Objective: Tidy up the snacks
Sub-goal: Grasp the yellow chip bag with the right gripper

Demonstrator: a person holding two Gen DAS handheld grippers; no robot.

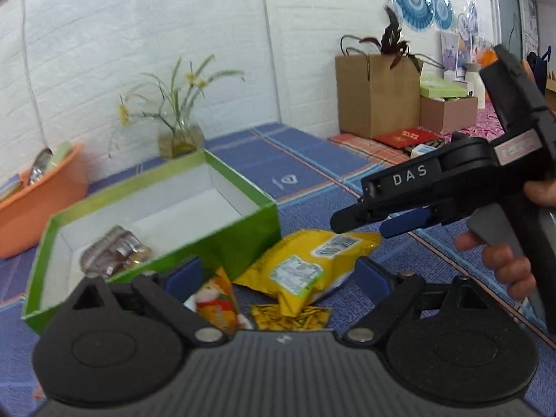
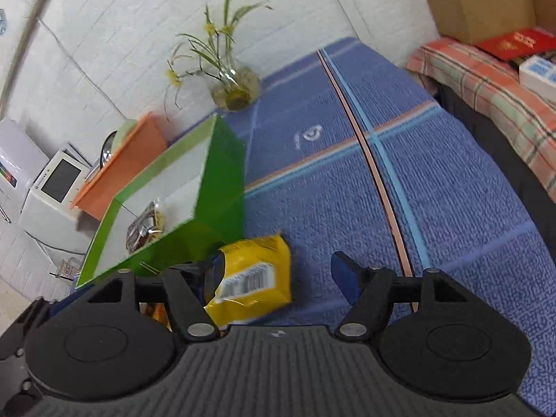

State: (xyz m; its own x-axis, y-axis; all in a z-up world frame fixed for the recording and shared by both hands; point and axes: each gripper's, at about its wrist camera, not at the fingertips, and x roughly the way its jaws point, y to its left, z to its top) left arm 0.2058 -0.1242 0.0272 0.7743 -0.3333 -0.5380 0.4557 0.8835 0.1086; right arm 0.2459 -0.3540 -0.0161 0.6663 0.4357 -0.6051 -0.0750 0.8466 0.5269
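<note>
**Yellow bag lies just outside the green box**

The yellow snack bag lies on the blue cloth, touching the green box's near wall. The left gripper has its fingers spread wide above the bag, holding nothing. Only the left view shows the orange packet and the right gripper from outside. The right view shows that gripper's fingers apart, its left finger partly hidden behind the bag. A wrapped snack in the box is blurred.
</note>
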